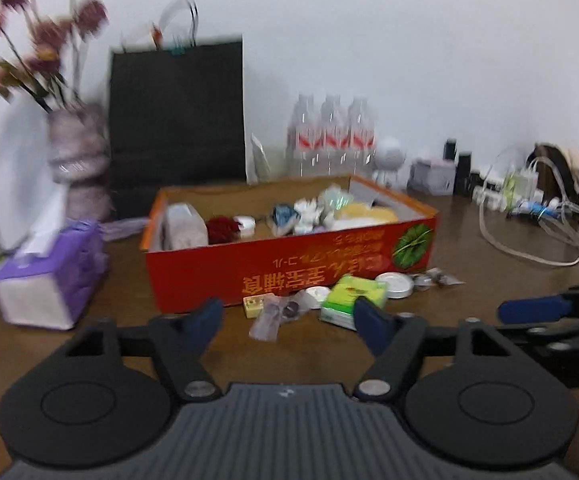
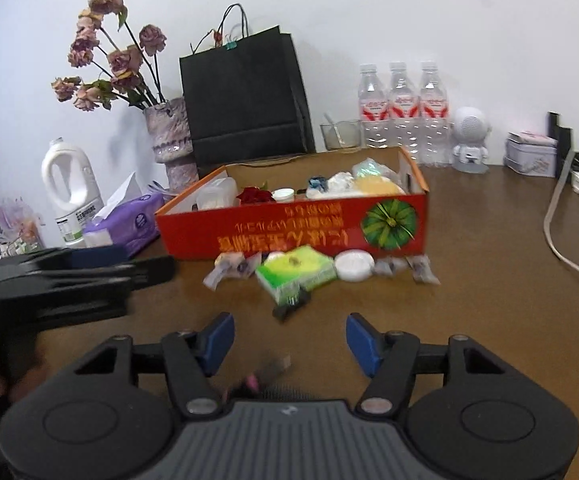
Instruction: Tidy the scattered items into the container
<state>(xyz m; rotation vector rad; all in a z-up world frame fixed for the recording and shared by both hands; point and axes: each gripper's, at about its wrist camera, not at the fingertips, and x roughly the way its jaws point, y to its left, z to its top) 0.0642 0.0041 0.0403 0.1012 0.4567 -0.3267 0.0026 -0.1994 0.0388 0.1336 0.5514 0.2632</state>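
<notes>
Home or office room: brown surface [image 2: 469, 280] against white wall, with vase [image 2: 168, 136], tissues [image 2: 129, 220], water bottles [image 2: 403, 116], cables [image 1: 529, 236].

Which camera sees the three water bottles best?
The right wrist view. There the three water bottles stand sharp against the wall behind the red box, caps and red labels clear. In the left wrist view the same bottles are blurred and smaller, their caps hard to make out.
</notes>
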